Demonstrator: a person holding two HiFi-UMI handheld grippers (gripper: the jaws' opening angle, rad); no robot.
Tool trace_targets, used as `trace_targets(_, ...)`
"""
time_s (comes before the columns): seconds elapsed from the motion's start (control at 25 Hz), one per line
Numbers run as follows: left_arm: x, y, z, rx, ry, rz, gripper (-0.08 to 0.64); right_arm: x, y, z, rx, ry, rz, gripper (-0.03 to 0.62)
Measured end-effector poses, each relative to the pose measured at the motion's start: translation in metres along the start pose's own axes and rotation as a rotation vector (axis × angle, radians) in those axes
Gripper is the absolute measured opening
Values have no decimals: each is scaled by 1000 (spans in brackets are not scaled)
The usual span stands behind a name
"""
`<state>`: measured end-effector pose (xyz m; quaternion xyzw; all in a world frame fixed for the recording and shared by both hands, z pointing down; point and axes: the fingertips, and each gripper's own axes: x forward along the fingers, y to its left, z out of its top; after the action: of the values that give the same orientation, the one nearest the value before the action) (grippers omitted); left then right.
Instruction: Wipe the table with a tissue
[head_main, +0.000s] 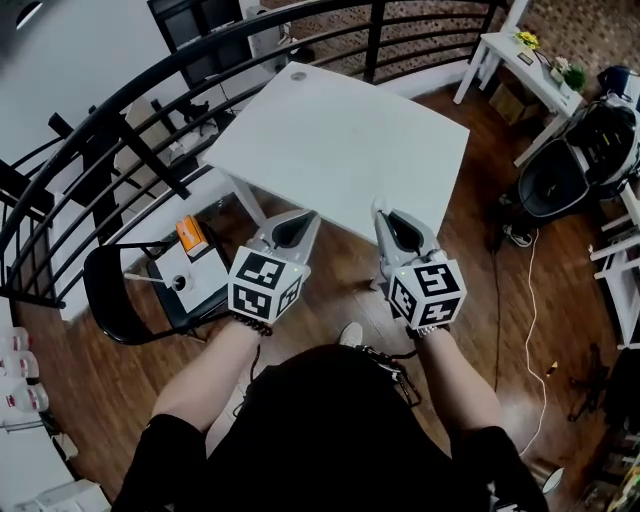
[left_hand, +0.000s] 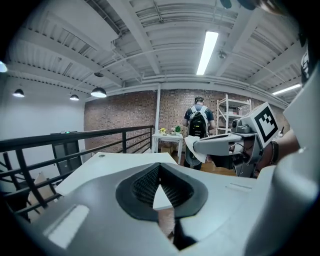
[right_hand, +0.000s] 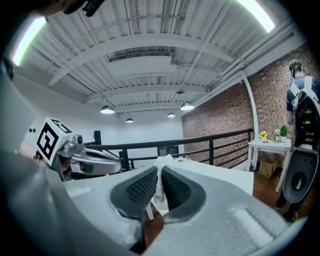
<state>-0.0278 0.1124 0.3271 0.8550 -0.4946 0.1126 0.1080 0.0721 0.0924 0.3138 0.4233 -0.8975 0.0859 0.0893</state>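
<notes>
Tissue (right_hand: 163, 161) at bench's (head_main: 340, 140) near edge.
We note right gripper (right_hand: 159, 171) jaws pinching it; left gripper (left_hand: 160, 166) jaws closed.

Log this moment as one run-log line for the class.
stage: before wiping | left gripper: shut, empty | right gripper: shut on tissue | table: white, contact with tissue unclear

A loft workspace: brick wall (left_hand: 120, 115), black railing (left_hand: 75, 136), strip-lit ceiling (left_hand: 150, 40).

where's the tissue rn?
The tissue is pinched between the jaws of the right gripper, sticking up past their tips. In the head view it sits at the near edge of the white table.
</notes>
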Motion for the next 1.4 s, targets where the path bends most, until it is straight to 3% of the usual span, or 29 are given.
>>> trace_targets(0.4, 74, 0, 12, 1, 48, 48, 14, 29, -63, -1, 2, 31, 58, 17)
trace_targets(0.76, 118, 6, 15, 9, 70, 38, 14, 51, -98, -9, 0, 70, 55, 17)
trace_targets(1.4, 218, 106, -5, -28, 122, -52, 14, 190, -141, -53, 27, 270, -3, 17)
